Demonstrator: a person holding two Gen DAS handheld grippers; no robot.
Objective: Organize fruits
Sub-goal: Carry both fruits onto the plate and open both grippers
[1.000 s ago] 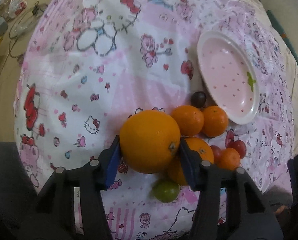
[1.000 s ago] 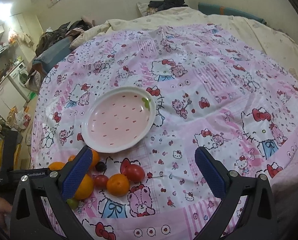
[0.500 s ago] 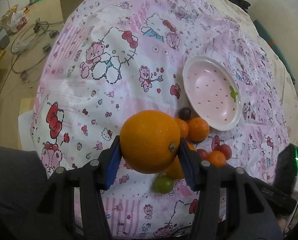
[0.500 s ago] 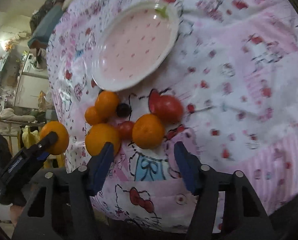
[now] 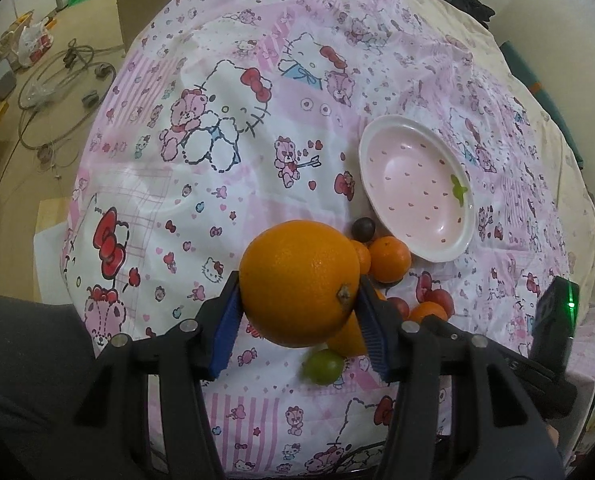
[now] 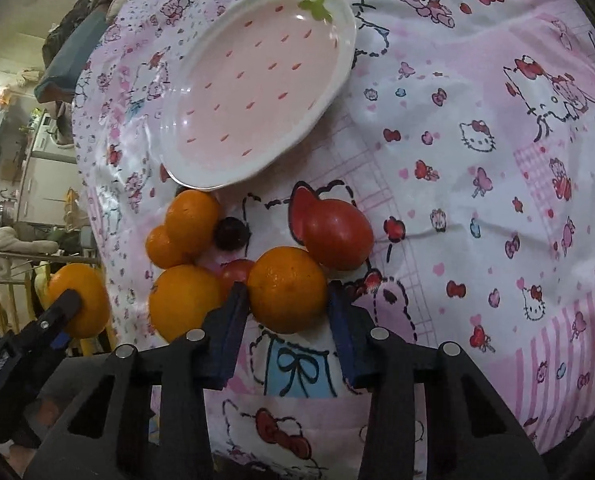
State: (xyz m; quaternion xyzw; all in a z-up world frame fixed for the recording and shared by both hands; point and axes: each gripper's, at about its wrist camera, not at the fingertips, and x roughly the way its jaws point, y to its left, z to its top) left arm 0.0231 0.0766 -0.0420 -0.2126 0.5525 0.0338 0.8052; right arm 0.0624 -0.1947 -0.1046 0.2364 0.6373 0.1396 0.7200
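Two grippers in play. Left gripper point(image 5: 299, 312) clamped on a big orange point(image 5: 301, 282), held up off the cloth. Right gripper point(image 6: 289, 322) has just been closing; blue pads now bracket a smaller orange point(image 6: 287, 294) on the cloth, left pad touching, right-pad contact unclear. Just beyond its tips: red tomato point(image 6: 337, 236), more oranges point(image 6: 191, 220), dark grape point(image 6: 229, 234). Lime point(image 5: 323, 366) lies under the left jaws. Past the fruit, pink strawberry-print plate point(image 6: 345, 20). Surface: pink cartoon-print cloth point(image 6: 477, 120). Cables point(image 5: 53, 80) on the floor beyond its edge.
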